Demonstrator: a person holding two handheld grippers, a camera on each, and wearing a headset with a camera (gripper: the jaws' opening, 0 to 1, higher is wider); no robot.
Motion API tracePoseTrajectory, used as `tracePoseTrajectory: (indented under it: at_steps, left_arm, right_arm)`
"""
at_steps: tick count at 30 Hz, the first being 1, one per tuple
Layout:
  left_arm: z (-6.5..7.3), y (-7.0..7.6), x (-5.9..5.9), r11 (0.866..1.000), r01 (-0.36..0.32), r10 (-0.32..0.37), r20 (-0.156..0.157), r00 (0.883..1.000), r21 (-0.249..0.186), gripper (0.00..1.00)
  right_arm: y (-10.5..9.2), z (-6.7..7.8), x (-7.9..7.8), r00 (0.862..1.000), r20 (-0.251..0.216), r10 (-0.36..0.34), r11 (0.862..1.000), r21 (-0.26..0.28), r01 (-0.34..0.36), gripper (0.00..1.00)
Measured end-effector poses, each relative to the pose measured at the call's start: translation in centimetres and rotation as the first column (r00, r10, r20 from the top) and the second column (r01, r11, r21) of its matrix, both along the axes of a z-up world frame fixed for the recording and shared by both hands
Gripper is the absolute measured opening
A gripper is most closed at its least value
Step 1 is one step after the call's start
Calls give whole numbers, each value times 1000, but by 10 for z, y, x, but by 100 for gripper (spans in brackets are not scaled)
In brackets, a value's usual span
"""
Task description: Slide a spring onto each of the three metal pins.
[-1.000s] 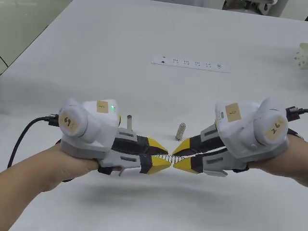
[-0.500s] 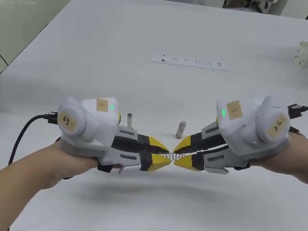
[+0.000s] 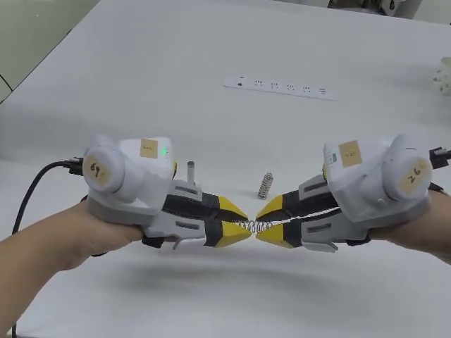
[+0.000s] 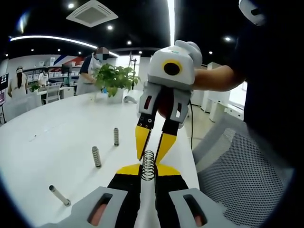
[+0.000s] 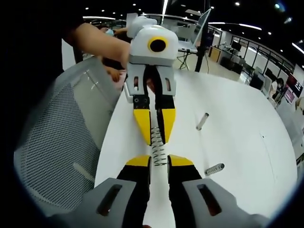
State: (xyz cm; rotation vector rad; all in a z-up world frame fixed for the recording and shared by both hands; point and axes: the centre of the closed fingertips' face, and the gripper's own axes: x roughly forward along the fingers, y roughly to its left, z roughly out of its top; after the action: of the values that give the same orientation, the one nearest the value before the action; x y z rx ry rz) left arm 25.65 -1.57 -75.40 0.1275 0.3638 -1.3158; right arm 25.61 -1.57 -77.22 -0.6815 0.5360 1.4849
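Both spring (image 3: 254,227) ends hidden inside left claw (image 3: 244,228), right claw (image 3: 262,227).

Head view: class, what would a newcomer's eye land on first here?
The left gripper and right gripper meet tip to tip above the white table, sharing one small spring between them. Behind them stand a bare metal pin and a second spring.
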Motion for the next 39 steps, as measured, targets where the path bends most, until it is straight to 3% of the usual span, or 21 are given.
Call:
tracePoseTrajectory:
  at_steps: [3,7,13,18,25,29,34,39]
  left_arm:
    - [1,1,0,1000,2,-2,-1,1000,-3,2]
    - [2,0,-1,1000,7,-7,-5,1000,-6,2]
    - [3,-1,-3,1000,17,-17,-3,1000,-6,2]
    - [2,0,-3,1000,19,-19,-8,1000,-8,2]
    - [1,4,-1,1000,6,-6,-17,1000,-11,2]
    - [-2,5,-2,1000,10,-10,-9,1000,8,2]
    - [-6,1,-5,999,20,-21,14,1000,31,2]
    - [-5,-1,-6,999,22,-23,21,1000,35,2]
  right_arm:
    - [-8,-5,1,1000,-10,-28,1000,3,28,13]
    - [-7,0,0,999,-22,-47,998,39,47,12]
    - [-6,1,-1,999,-24,-32,998,45,33,8]
    - [-6,5,-2,996,-67,-59,995,71,64,7]
    - [1,24,-2,1000,-4,-20,994,104,20,7]
    - [7,33,-6,1000,22,15,993,117,-17,7]
    - [19,47,-12,999,4,40,985,167,-40,7]
    - [27,49,-12,1000,-12,29,979,204,-26,6]
